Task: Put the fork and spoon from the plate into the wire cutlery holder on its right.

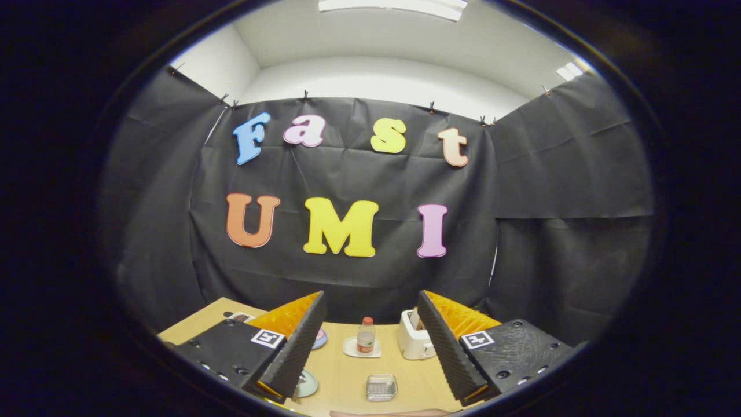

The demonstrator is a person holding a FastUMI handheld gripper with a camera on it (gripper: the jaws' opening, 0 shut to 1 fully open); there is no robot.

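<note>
My gripper (370, 294) is held high above the wooden table (347, 370) and is open, with nothing between its fingers. Far below, between the fingers, a small wire cutlery holder (381, 387) stands on the table. To its left lies a pale round plate (308, 383), mostly hidden behind the left finger (298, 341). Something small and shiny rests on the plate, but I cannot make out the fork or the spoon.
Further back on the table, a small bottle with a red cap (365, 335) stands on a white coaster. A white toaster (412, 343) sits beside the right finger. A small dish (320, 338) peeks out from behind the left finger. Black cloth walls close in the booth.
</note>
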